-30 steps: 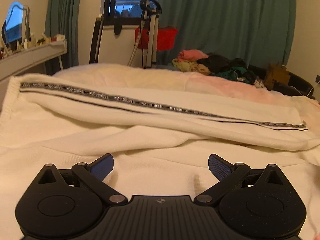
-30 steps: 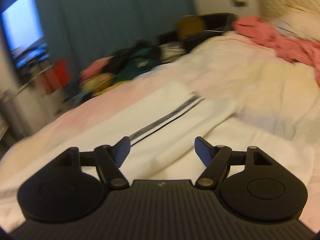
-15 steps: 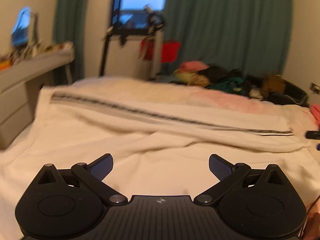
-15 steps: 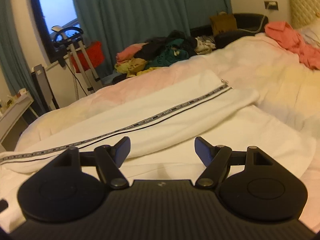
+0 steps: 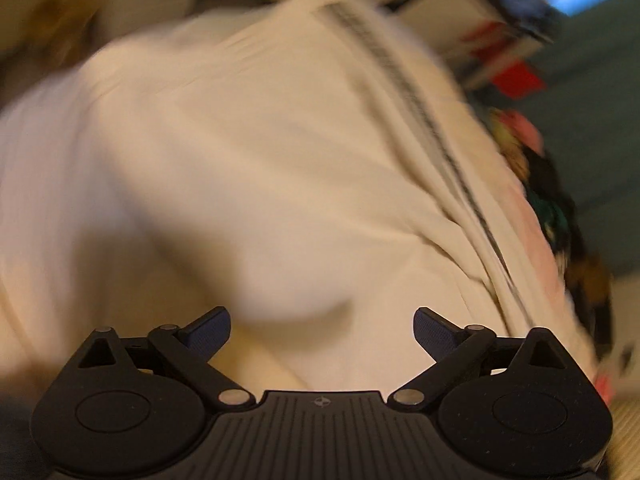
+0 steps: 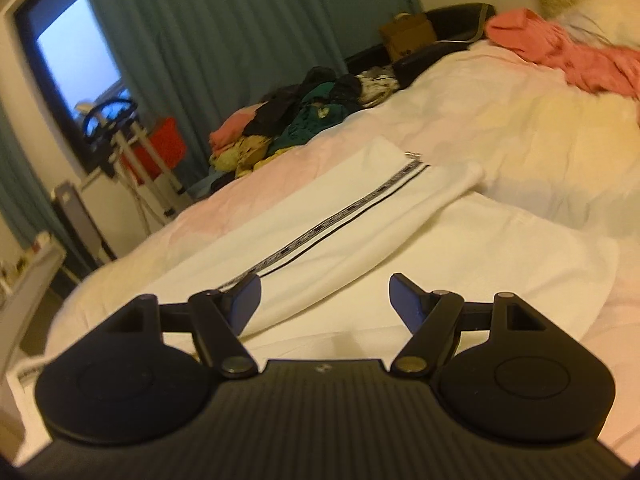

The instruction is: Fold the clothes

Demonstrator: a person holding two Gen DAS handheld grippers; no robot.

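A white garment with a black-and-grey printed stripe lies spread on the bed, one long part folded over along the stripe. In the blurred, tilted left wrist view the same garment fills the frame, its stripe running down the right. My left gripper is open and empty just above the cloth. My right gripper is open and empty above the garment's near edge, its left fingertip over the stripe.
A pale pink-and-cream bed cover lies under the garment. A pink garment lies at the bed's far right. A pile of mixed clothes sits past the far edge, by teal curtains, a window and a red basket.
The left gripper has swung sharply and tilted, so its view is rolled and blurred over the garment's left part. The right gripper has shifted a little. Both stay open.
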